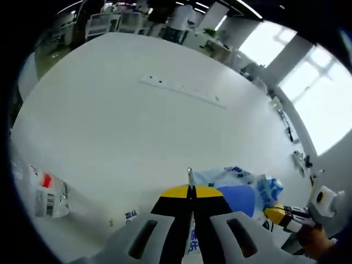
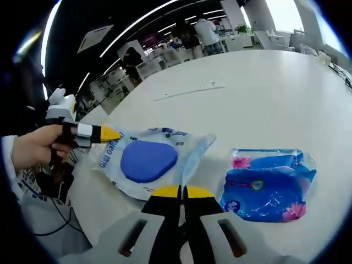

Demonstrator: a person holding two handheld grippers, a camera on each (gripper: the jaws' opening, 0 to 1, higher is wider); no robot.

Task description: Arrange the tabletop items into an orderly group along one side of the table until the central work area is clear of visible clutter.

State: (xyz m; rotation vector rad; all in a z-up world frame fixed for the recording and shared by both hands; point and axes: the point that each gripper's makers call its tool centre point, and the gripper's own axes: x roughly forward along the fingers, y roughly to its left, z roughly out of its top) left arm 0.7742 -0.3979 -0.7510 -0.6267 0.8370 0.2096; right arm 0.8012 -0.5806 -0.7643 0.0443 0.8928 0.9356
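On a wide white table [image 2: 275,82] lie two soft packs. In the right gripper view, a clear wipes pack with a blue oval patch [image 2: 148,159] sits to the left, and a bright blue tissue pack [image 2: 269,184] with pink flower prints sits to its right, the two close together but apart.

The right gripper [image 2: 181,191] rises from the bottom of its own view with its yellow-tipped jaws pressed together and nothing between them. It hangs just in front of the near edge of the wipes pack, with the tissue pack off to its right.

The left gripper [image 2: 113,133] comes into the right gripper view from the left, held in a person's hand [image 2: 33,146]. Its yellow tip meets the left corner of the wipes pack, and it looks clamped on that edge.

In the left gripper view, the left gripper [image 1: 190,191] has its jaws together, and a thin fold of the wipes pack [image 1: 231,190] stands up right at the tips. The blue patch lies just to the right of the jaws, with the tissue pack [image 1: 269,190] beyond it. The right gripper [image 1: 278,213] enters from the right, low down, beside the tissue pack.

Far to the left in that view, near the table edge, lies a clear plastic bottle [image 1: 47,195] with a red and white label, well apart from the packs. A long pale strip [image 1: 181,91] lies across the far part of the table.
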